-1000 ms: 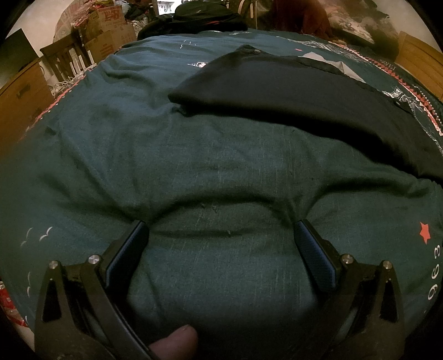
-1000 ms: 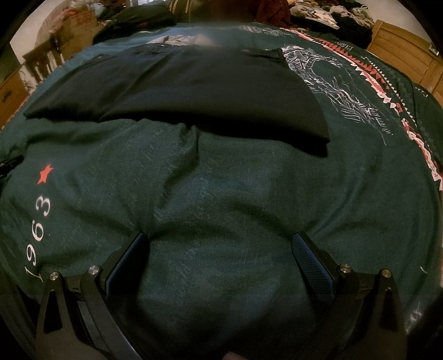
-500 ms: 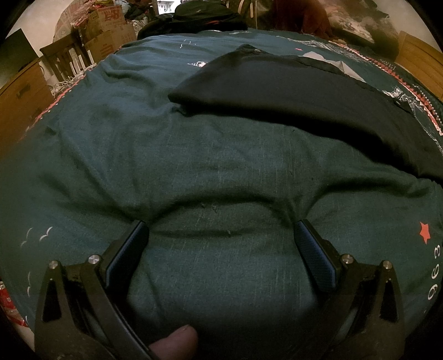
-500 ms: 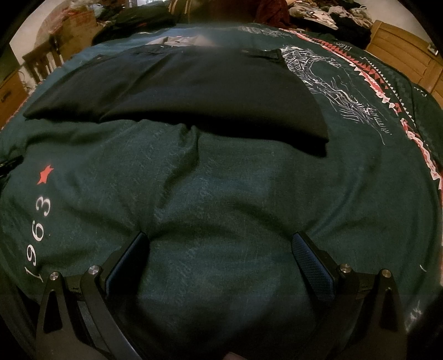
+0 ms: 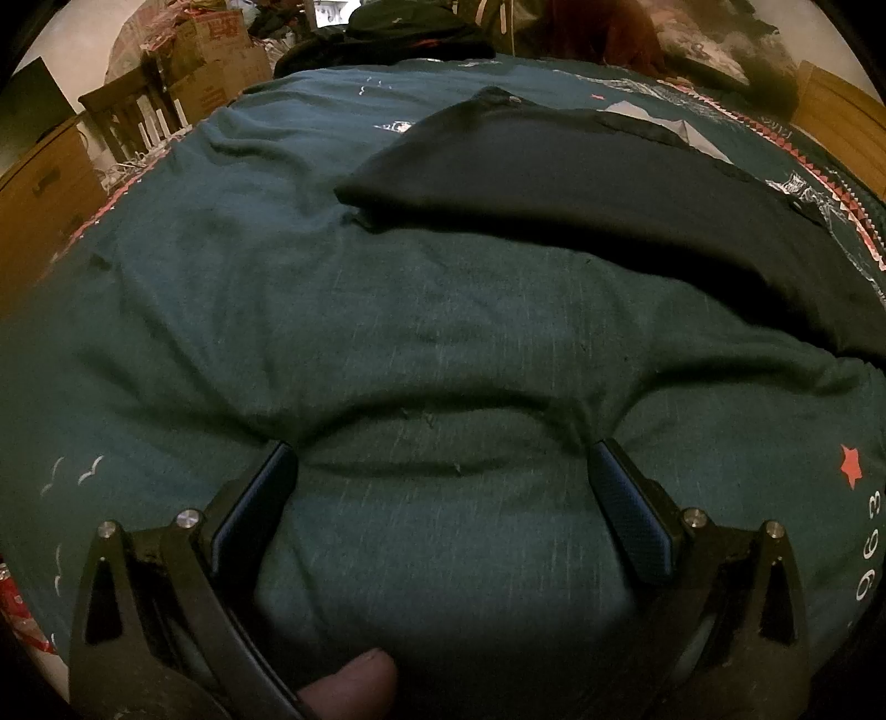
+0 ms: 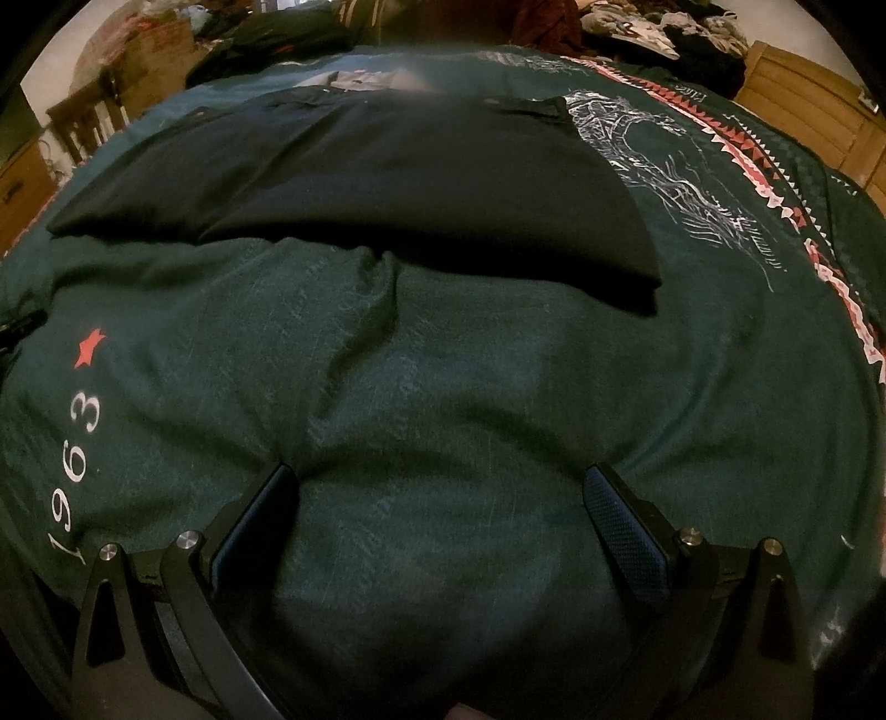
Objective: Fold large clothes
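Observation:
A black garment [image 5: 581,188] lies flat and folded on a dark green printed bedspread [image 5: 277,288]. In the right wrist view the garment [image 6: 387,183] spreads across the far half of the bed. My left gripper [image 5: 440,459] is open, its fingers pressing into the green bedspread well short of the garment's near left corner. My right gripper [image 6: 440,482] is open too, resting on the bedspread [image 6: 498,387] in front of the garment's near edge. Neither holds anything.
Wooden furniture [image 5: 39,188] and a chair with cardboard boxes [image 5: 216,61] stand at the left. A wooden headboard or cabinet [image 6: 808,111] is at the right. Piles of clothes [image 6: 653,27] lie beyond the bed. A "1963" and red star print [image 6: 88,346] marks the bedspread.

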Available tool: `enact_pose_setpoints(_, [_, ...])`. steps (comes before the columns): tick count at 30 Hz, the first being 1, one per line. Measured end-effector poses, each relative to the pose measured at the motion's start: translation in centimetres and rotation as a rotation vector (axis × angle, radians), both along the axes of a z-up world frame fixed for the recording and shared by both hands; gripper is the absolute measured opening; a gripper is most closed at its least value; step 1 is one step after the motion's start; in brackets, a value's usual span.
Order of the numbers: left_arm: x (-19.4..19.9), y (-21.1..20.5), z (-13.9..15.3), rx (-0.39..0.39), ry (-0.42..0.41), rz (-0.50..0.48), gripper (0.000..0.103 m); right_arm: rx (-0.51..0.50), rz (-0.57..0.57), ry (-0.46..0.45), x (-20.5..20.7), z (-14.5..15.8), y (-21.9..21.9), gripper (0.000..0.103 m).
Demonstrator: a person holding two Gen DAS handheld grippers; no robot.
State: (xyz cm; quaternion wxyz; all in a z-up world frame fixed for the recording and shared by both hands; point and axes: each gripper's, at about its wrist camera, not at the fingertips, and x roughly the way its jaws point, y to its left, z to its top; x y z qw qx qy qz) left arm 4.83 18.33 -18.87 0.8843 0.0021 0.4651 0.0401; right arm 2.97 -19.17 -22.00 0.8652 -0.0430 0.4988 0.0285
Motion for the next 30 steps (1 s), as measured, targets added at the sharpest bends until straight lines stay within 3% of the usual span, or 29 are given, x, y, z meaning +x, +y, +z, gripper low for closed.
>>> enact_pose_setpoints(30, [0.10, 0.04, -0.02, 0.002, 0.001, 0.000, 0.103, -0.004, -0.006, -0.006, -0.05, 0.10, 0.36, 0.103])
